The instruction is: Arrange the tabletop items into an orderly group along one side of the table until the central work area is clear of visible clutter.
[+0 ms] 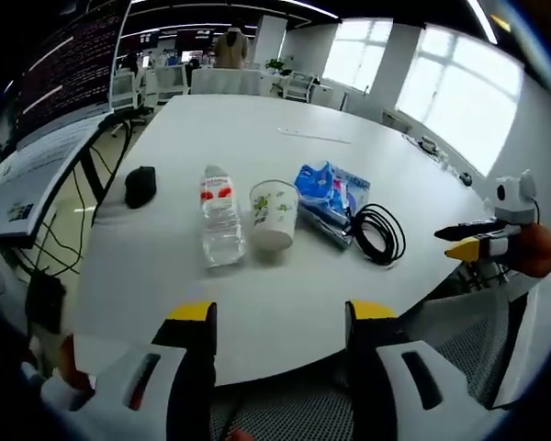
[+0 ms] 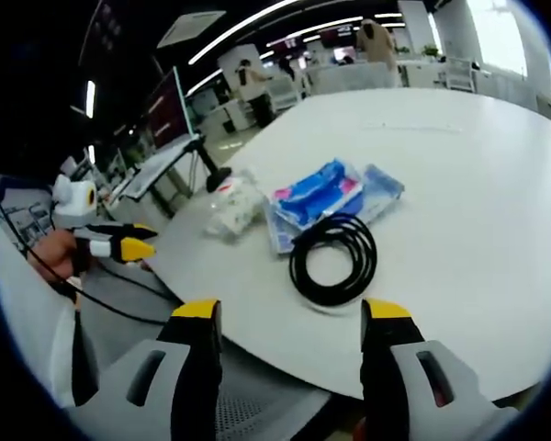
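Both grippers, left (image 1: 280, 317) and right (image 2: 289, 312), hold their jaws wide apart over the white bench (image 1: 285, 303) edge. Mouse (image 1: 140, 186), bottle (image 1: 220, 218), cup (image 1: 274, 213), blue packet (image 1: 329, 195) and black cable (image 1: 378, 233) lie in a row.

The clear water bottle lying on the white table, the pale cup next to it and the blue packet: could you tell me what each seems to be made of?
Clear water bottle: likely thin transparent plastic, since the table shows through it.
Pale cup: probably matte paper, with a printed leafy pattern.
Blue packet: seemingly glossy plastic film, crinkled and catching highlights.
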